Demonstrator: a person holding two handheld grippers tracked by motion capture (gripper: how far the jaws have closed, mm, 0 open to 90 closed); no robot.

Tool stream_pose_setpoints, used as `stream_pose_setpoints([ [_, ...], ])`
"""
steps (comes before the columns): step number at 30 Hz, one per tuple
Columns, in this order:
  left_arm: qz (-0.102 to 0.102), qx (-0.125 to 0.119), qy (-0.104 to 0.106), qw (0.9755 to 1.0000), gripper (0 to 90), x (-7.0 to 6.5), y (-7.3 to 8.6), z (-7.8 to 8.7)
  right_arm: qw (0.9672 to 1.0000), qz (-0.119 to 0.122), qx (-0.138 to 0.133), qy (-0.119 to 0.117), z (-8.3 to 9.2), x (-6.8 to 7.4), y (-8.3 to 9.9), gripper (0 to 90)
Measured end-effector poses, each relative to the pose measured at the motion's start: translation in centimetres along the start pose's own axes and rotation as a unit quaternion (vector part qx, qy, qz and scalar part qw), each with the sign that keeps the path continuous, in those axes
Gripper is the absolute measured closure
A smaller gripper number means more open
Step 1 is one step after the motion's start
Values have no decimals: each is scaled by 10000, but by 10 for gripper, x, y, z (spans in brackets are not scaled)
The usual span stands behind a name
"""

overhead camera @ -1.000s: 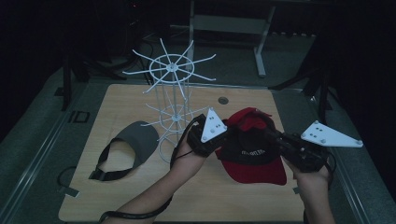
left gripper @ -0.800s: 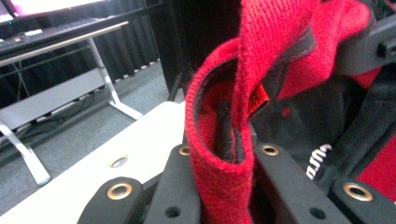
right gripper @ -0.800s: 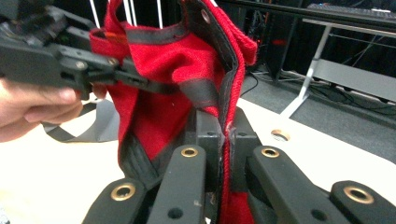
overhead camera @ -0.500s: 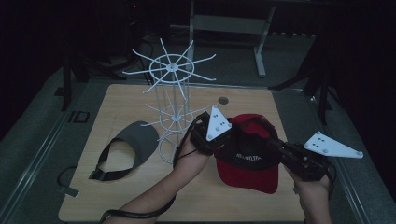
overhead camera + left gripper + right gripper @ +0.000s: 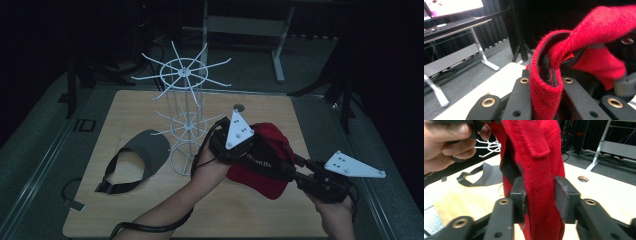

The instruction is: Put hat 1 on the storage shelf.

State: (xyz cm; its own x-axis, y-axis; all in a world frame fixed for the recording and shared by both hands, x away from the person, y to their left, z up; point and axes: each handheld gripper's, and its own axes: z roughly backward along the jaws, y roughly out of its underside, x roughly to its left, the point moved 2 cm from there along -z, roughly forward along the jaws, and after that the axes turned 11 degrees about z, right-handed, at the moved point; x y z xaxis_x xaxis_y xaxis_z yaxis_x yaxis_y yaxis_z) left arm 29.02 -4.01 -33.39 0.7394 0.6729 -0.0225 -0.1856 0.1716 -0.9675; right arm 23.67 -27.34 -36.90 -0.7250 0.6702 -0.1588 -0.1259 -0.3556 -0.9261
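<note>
A red cap (image 5: 265,165) hangs above the right half of the wooden table (image 5: 125,110), held between both grippers. My left gripper (image 5: 248,150) is shut on its rim from the left; in the left gripper view the red fabric (image 5: 594,25) is pinched between the jaws (image 5: 546,82). My right gripper (image 5: 294,164) grips it from the right. In the right gripper view the cap (image 5: 536,145) hangs upright between the two pads (image 5: 520,195), which press on it. A white wire rack (image 5: 184,75) stands just left of the cap.
A grey visor (image 5: 147,147) with a black strap lies flat on the table left of the rack and also appears as a visor (image 5: 487,176) behind the cap. A round hole (image 5: 239,107) sits near the table's far edge. A metal stand is beyond the table.
The right gripper has dropped back toward the near right corner. The left gripper has shifted slightly right and up, and the cap has tilted and stretched between them.
</note>
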Motion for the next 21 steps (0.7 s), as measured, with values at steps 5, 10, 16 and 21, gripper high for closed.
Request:
stream_pose_setpoints([
  [5,18,-67,109,9999,877,0,0,1,9997,57,-48,-235,6,3,2,473],
  [10,32,-119,163,9998,876,3,0,4,9989,174,-249,-346,18,4,-1,452],
  [16,-105,-222,626,9977,875,8,3,11,9984,191,-452,-280,34,-5,-8,473],
  [21,-315,-154,1048,9939,874,11,8,15,9986,271,-409,-216,33,-14,-14,488],
])
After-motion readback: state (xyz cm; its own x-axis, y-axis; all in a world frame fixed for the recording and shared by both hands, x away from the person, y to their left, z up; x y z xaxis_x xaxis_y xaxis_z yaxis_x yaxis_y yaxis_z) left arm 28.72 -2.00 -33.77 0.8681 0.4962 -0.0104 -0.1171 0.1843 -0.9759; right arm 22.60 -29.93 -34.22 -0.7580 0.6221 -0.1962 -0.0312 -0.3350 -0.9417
